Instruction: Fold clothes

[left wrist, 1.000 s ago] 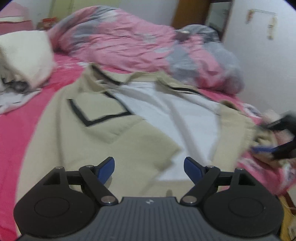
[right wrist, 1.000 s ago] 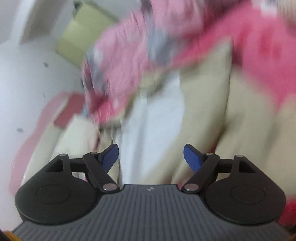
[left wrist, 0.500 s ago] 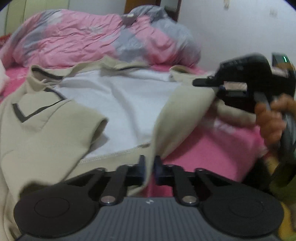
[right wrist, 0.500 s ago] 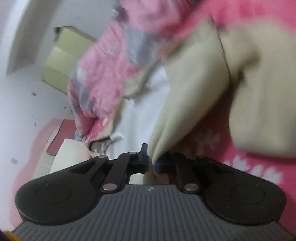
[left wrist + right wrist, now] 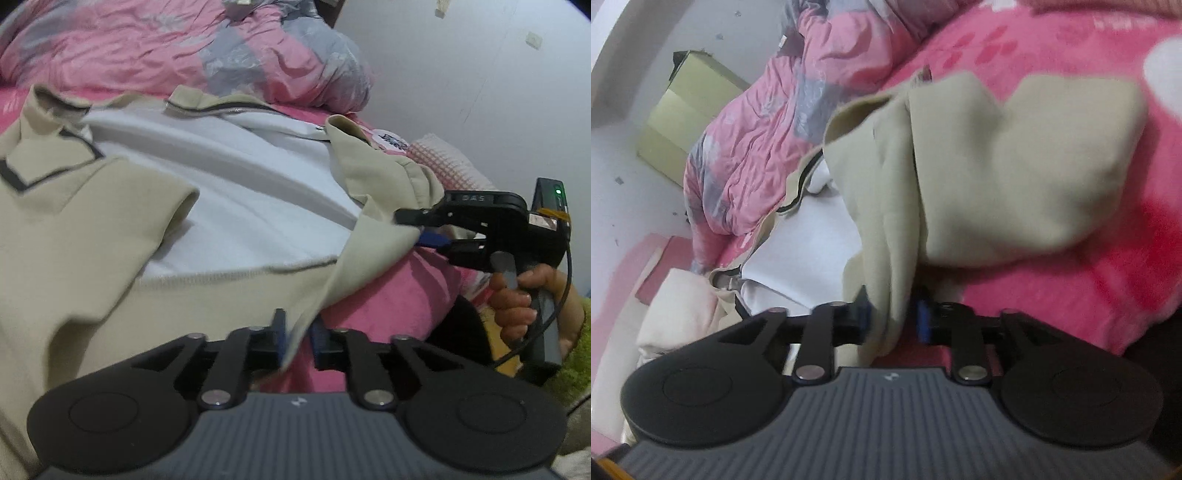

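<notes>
Bedding fills both views: a bright pink fleece bedspread (image 5: 1052,266) with paler pink and white prints covers the mattress, and a crumpled pink-and-grey quilt (image 5: 177,48) is heaped across the top of the left wrist frame and the upper left of the right wrist frame. On the bedspread lies the beige zip-up jacket with white fleece lining (image 5: 221,192), opened out so the lining faces up through the middle of the left wrist frame, a dark outlined patch at its left edge and a metal zip near the top. A pale green cabinet (image 5: 683,110) stands against the white wall at the upper left of the right wrist view. A cream folded cloth (image 5: 676,306) sits at the lower left there. The left gripper (image 5: 295,332), bottom centre, has its blue-tipped jaws clamped on the jacket's hem edge. The right gripper (image 5: 894,314) is pinched on a bunched fold of the same jacket; in the left wrist view it appears at the right (image 5: 424,230), held by a hand (image 5: 517,302).
</notes>
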### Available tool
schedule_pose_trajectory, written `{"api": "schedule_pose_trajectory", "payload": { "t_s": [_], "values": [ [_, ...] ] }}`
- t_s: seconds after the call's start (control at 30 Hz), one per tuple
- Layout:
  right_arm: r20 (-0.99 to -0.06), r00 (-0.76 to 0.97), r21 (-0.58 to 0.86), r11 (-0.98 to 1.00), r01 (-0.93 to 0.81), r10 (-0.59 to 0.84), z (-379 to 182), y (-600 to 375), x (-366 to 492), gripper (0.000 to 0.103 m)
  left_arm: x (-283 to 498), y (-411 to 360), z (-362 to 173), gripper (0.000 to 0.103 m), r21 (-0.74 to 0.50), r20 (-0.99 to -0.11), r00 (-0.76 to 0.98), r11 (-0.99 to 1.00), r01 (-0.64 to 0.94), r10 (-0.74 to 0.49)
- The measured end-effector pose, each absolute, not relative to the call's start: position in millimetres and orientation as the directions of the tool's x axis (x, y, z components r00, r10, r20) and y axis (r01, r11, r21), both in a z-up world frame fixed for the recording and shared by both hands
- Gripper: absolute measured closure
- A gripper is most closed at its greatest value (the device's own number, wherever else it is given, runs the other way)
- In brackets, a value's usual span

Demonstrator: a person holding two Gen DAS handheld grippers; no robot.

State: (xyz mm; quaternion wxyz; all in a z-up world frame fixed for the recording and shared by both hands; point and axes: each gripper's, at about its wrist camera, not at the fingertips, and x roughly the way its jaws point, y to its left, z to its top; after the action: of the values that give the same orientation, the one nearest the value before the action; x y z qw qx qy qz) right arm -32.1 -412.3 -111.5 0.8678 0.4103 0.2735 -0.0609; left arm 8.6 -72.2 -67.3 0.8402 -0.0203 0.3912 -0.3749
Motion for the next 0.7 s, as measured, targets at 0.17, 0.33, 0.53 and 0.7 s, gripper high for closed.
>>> {"api": "schedule_pose_trajectory", "payload": {
  "t_s": [0.17,0.33,0.53,0.7],
  "values": [
    [-0.545,0.838,0.541,0.765,0.349,0.003,-76.5,-409.3,-50.4,0.056,-12.4,-46.4,-53.5,0.058,-0.311,-0.623,0.459,0.738,0.598,-0.634],
    [-0.486,0.874,0.493,0.819,0.295,-0.023,-51.6,-397.5,-67.6,0.055,-34.2,-17.0,-36.5,0.046,-0.263,-0.605,0.533,0.781,0.567,-0.591],
    [-0.435,0.867,0.589,0.805,0.068,0.245,-54.7,-351.2,-29.2,0.053,-42.5,23.9,-17.1,0.03,-0.142,-0.583,0.702,0.902,0.408,-0.409],
    [-0.444,0.794,0.65,0.759,-0.033,0.415,-66.5,-310.9,6.3,0.052,-28.4,66.9,-24.2,0.02,-0.12,-0.607,0.777,0.985,0.12,-0.169]
  ]
}}
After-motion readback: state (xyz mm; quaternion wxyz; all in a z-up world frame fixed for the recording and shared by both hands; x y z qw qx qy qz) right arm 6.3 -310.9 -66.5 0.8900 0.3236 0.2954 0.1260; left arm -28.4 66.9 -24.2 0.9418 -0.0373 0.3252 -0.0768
